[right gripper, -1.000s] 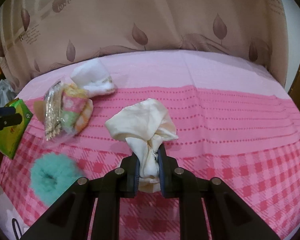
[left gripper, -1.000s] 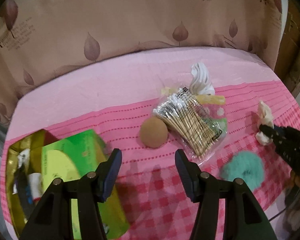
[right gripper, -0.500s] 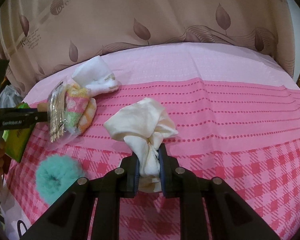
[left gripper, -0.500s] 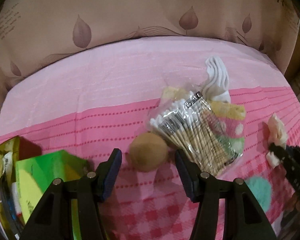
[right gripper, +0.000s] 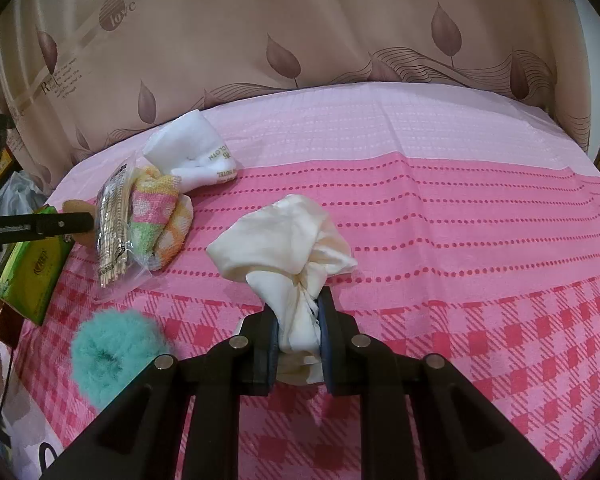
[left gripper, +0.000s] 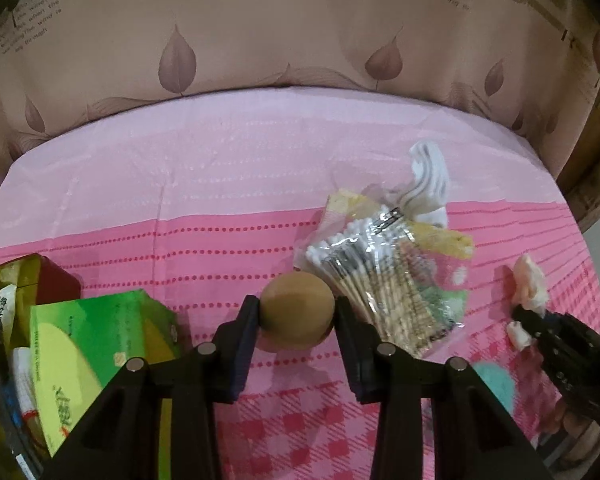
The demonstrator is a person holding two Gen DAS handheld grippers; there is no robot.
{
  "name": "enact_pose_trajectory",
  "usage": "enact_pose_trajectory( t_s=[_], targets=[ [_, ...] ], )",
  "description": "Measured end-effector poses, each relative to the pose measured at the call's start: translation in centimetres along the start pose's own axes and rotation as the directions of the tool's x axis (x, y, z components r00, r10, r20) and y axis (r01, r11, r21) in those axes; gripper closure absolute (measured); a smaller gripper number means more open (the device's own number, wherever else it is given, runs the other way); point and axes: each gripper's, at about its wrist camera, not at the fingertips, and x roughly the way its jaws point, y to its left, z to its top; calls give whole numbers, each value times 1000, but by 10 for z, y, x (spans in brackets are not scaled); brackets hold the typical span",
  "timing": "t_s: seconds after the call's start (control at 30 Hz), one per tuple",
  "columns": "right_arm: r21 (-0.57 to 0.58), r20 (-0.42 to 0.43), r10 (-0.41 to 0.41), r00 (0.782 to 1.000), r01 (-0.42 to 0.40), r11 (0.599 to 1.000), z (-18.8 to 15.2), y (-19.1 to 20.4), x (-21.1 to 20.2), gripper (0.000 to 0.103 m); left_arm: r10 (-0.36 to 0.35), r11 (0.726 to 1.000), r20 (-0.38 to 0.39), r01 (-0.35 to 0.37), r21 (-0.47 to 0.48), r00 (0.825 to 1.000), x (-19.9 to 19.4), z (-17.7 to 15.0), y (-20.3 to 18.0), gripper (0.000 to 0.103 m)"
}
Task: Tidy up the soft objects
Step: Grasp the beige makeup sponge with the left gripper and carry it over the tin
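Left wrist view puts the tan sponge ball (left gripper: 296, 310) right between your left gripper (left gripper: 296, 320) pads: the jaws are closing and both pads touch its sides as it sits on the pink tablecloth (left gripper: 220, 184). Just beside it, to the right, lies a clear bag of cotton swabs (left gripper: 374, 284) on top of a pastel checked towel (left gripper: 448, 276), with a folded white cloth (left gripper: 430, 180) behind them. At your left, a green tissue box (left gripper: 88, 356) stands beside a gold box (left gripper: 16, 280); the gold box holds wrappers and small items too blurred to name.

Your right gripper (right gripper: 299, 336) has its jaws pressed together on the knotted tail of a cream cloth (right gripper: 288, 236), the bunched part resting on the tablecloth ahead of the pads. A teal fluffy pompom (right gripper: 114, 354) lies near it on the left, apart from the cloth. A beige leaf-print curtain (right gripper: 340, 24) hangs behind the table.
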Motion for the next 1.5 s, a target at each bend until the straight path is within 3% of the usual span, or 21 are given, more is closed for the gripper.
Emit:
enact_pose_trajectory(
  t_s=[0.47, 0.87, 1.27, 1.5],
  targets=[
    [-6, -1, -6, 1000, 6, 1000, 0, 1, 0, 87, 50, 999, 55, -49, -8, 997, -66, -19, 16, 65],
    [-14, -2, -14, 1000, 14, 1000, 0, 2, 2, 87, 167, 984, 102, -159, -79, 981, -119, -26, 80, 65],
    [-17, -4, -17, 1000, 17, 1000, 0, 2, 2, 86, 314, 941, 65, -301, -158, 947, -119, -25, 154, 65],
    [-17, -4, -18, 1000, 18, 1000, 0, 3, 2, 86, 323, 931, 20, -314, -188, 946, -96, -22, 180, 65]
  ],
)
